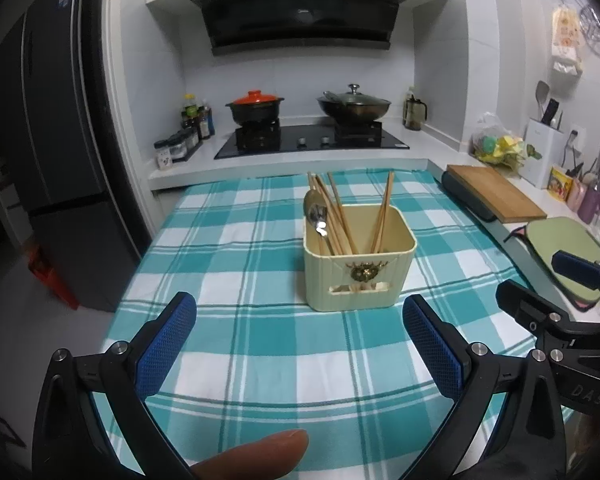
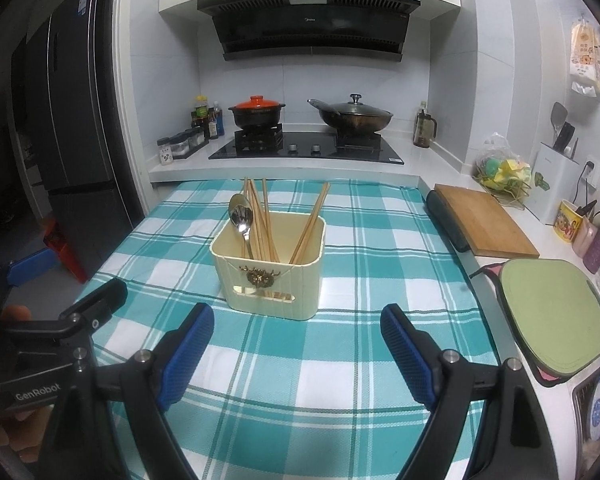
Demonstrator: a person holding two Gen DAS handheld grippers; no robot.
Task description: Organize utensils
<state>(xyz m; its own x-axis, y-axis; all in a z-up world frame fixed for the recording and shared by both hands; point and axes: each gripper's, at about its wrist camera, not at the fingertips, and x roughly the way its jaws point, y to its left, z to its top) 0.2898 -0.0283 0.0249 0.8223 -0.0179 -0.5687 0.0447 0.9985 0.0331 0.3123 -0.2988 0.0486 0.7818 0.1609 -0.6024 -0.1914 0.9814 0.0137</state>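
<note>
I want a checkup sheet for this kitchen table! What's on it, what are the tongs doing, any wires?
Surface: checked teal cloth, flat.
Job's things: cream holder upright, holding chopsticks and a spoon.
Clutter: nothing seen on the cloth.
Grippers: left tongs and right tongs both open, empty, short of the holder.
Cables: a plugged-in cord at the wall socket.
Surroundings: wooden board, green board, stove with two lidded pots.

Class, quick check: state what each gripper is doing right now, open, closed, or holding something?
Left gripper: open, holding nothing, short of the cream utensil holder.
Right gripper: open, holding nothing, also short of the holder.
</note>
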